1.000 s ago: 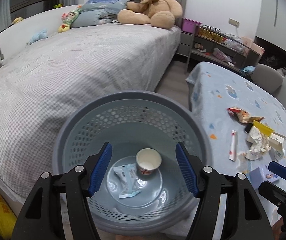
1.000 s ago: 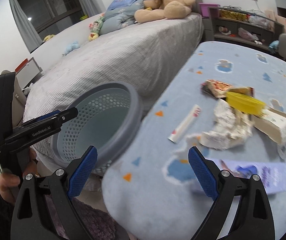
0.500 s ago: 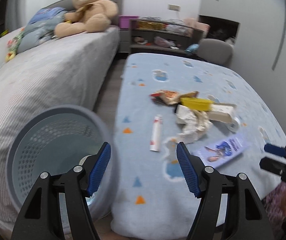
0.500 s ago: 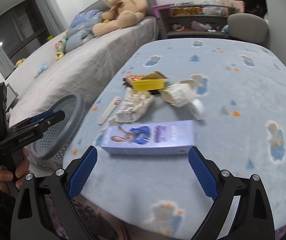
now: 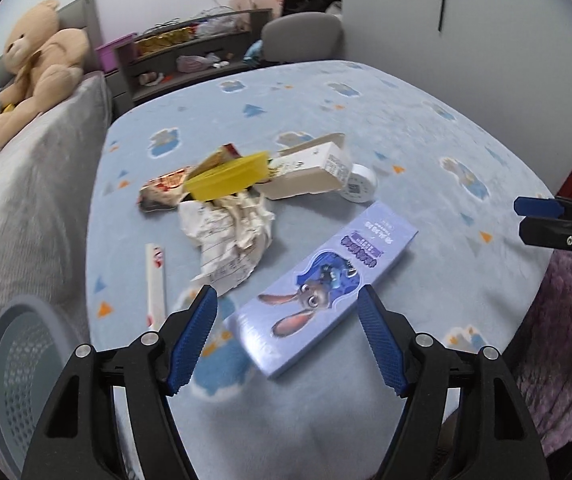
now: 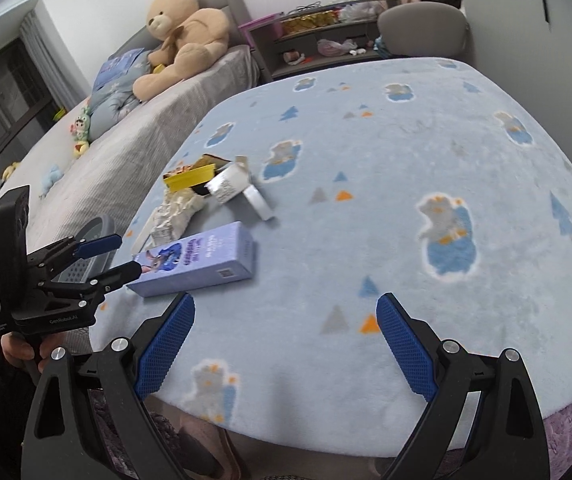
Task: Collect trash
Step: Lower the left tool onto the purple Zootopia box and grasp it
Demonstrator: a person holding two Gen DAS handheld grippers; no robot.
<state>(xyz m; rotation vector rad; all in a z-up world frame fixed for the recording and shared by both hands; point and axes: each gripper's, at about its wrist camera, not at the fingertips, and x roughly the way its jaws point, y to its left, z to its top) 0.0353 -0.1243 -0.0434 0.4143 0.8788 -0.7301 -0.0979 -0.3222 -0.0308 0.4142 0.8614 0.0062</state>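
Note:
On the blue fleece-covered table (image 5: 426, 140) lies a trash pile: crumpled paper (image 5: 233, 232), a yellow lid (image 5: 229, 176), a snack wrapper (image 5: 161, 192), a white carton (image 5: 314, 172), a white tape roll (image 5: 360, 183) and a thin stick packet (image 5: 155, 280). A long purple box with a rabbit picture (image 5: 326, 292) lies nearest me. My left gripper (image 5: 288, 300) hovers over its near end, jaws opening, pads clear of the box. My right gripper (image 6: 286, 304) stands open over bare cloth to the right. The grey perforated basket (image 5: 17, 360) stands at the table's left.
A grey bed (image 5: 13, 200) with a teddy bear (image 5: 37, 64) runs along the left. Shelves (image 5: 189, 52) and a grey chair (image 5: 302, 36) stand behind the table. A purple rug (image 5: 558, 340) covers the floor at the right.
Both grippers have swung right, from the basket to over the table. The purple box has come up close under the left jaws. The right gripper has passed beyond the box.

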